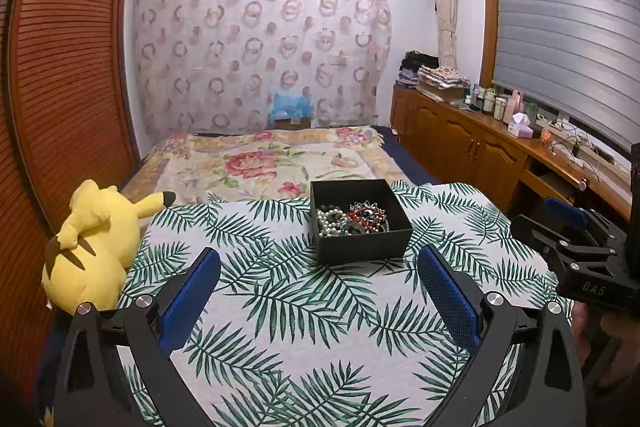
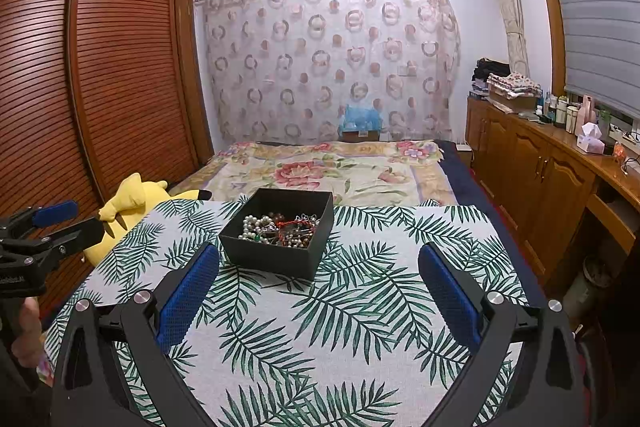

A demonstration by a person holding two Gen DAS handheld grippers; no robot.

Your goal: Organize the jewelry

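Observation:
A black open box [image 1: 362, 247] stands on a palm-leaf cloth [image 1: 280, 307] and holds a tangle of jewelry [image 1: 352, 219]: white pearl beads, red beads and silver pieces. In the right wrist view the box [image 2: 276, 259] and the jewelry [image 2: 280, 225] sit ahead, left of centre. My left gripper [image 1: 319, 269] is open and empty, just short of the box. My right gripper [image 2: 319, 269] is open and empty, a little behind the box. The right gripper also shows at the right edge of the left wrist view [image 1: 568, 227]. The left gripper shows at the left edge of the right wrist view [image 2: 52, 223].
A yellow plush toy [image 1: 96, 247] lies at the cloth's left edge. A bed with a floral cover [image 1: 264, 159] lies beyond the box. A wooden wardrobe [image 1: 68, 87] is on the left. A wooden sideboard [image 1: 500, 147] with bottles and a tissue box runs along the right.

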